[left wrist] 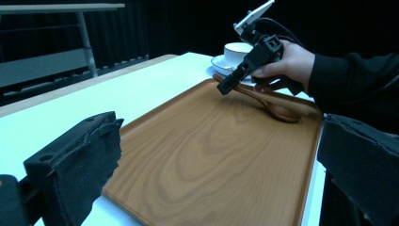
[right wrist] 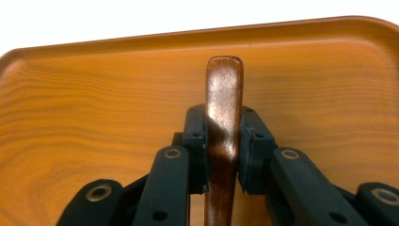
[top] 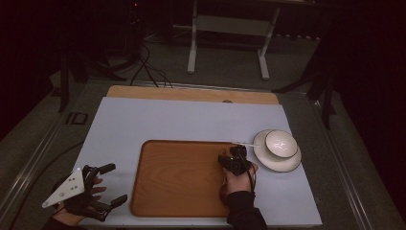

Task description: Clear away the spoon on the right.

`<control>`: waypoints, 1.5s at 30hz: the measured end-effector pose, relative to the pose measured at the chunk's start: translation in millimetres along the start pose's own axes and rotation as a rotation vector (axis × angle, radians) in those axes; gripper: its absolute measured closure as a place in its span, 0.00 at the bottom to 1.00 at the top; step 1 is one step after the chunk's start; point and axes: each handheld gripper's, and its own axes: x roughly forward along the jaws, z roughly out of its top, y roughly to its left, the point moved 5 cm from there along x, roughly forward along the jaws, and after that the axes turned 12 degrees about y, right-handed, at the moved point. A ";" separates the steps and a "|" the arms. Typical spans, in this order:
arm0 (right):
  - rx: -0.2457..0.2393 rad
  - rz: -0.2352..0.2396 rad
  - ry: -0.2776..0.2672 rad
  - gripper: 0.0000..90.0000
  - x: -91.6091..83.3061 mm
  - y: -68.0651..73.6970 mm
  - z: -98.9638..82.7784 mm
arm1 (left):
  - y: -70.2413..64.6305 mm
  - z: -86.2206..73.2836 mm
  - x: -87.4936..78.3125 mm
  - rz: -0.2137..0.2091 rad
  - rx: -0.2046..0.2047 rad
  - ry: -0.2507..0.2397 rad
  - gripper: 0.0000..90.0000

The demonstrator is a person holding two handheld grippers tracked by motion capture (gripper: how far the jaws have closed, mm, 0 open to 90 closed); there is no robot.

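Observation:
A dark wooden spoon (right wrist: 224,94) is clamped by its handle in my right gripper (right wrist: 224,141), whose pads press on both sides of it. The spoon (left wrist: 277,110) slopes down with its bowl end touching the wooden tray (left wrist: 207,160) near the tray's right rim. My right gripper (top: 233,160) hovers over the tray's (top: 182,177) right part, close to a white bowl (top: 280,143) that stands on a white plate (top: 287,164). At the table's near left corner my left gripper (top: 112,184) is open, its jaws wide apart with nothing between them.
A pale sheet (top: 143,120) covers the table, with a strip of bare wood (top: 191,93) along the far edge. Beyond the table stand a white metal frame (top: 227,28) and cables (top: 146,72) on the floor.

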 end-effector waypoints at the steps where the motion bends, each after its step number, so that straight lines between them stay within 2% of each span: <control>1: 0.003 -0.006 0.001 0.84 1.4 -0.5 -0.3 | 0.0 0.0 0.0 0.000 0.000 0.000 0.00; 9: 0.008 -0.020 0.022 0.83 9.5 -5.9 -1.8 | -0.3 0.0 0.2 -0.002 -0.001 0.001 0.00; 13: 0.006 -0.034 0.014 0.82 9.4 -8.2 -0.4 | -0.4 0.0 0.3 -0.002 -0.001 0.000 0.00; 22: 0.018 -0.024 0.009 0.78 7.1 -10.4 2.3 | -0.2 -0.3 0.4 -0.002 0.001 0.004 0.00; 27: -0.010 -0.016 0.014 0.74 0.2 -6.8 6.3 | -0.4 -0.2 0.3 -0.002 0.001 0.003 0.00; 29: -0.012 -0.005 0.013 0.68 -2.5 -5.2 7.1 | -0.5 -0.3 0.4 -0.002 0.001 0.004 0.00; 31: -0.019 0.013 0.018 0.68 -3.4 -3.9 7.6 | -0.5 -0.3 0.4 -0.002 0.001 0.004 0.00; 32: -0.019 0.013 0.018 0.64 -3.4 -3.9 7.6 | -0.5 -0.3 0.4 -0.002 0.001 0.004 0.00; 33: -0.061 0.028 0.023 0.56 -8.5 0.9 8.6 | -0.3 -0.3 0.6 -0.003 0.001 0.004 0.00; 36: -0.063 0.071 0.028 0.51 -13.8 3.0 10.3 | -0.7 -0.2 0.2 0.000 0.002 0.006 0.00; 41: -0.089 0.083 -0.004 0.41 -25.6 4.9 11.1 | -0.9 0.2 0.2 0.000 0.002 0.005 0.00; 45: -0.109 0.118 -0.030 0.30 -34.0 5.0 14.3 | -1.0 0.1 0.5 -0.002 0.001 0.004 0.00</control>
